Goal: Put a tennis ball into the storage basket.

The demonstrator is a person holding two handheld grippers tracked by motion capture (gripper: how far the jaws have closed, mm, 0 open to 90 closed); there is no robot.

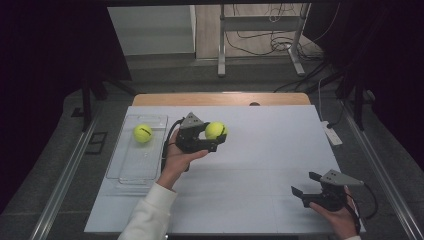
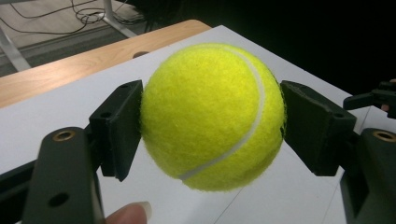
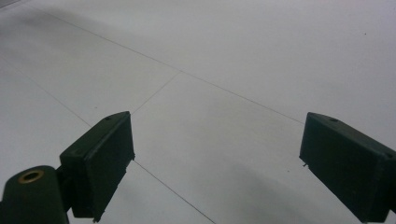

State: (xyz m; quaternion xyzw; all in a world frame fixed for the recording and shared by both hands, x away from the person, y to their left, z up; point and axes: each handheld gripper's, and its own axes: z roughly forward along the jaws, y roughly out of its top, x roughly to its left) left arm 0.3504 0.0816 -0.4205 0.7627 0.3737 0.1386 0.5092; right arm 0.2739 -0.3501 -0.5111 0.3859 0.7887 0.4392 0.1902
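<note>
A yellow tennis ball is held just above the white table top, near its middle, with my left gripper shut on it, one jaw on each side. A second tennis ball lies in the clear plastic tray at the left. My right gripper rests open near the table's front right corner, its jaws wide apart over bare white surface.
The white table top has a wooden strip along its far edge. A white power strip lies at the right edge. Beyond the table stand metal frame legs and loose cables on the floor.
</note>
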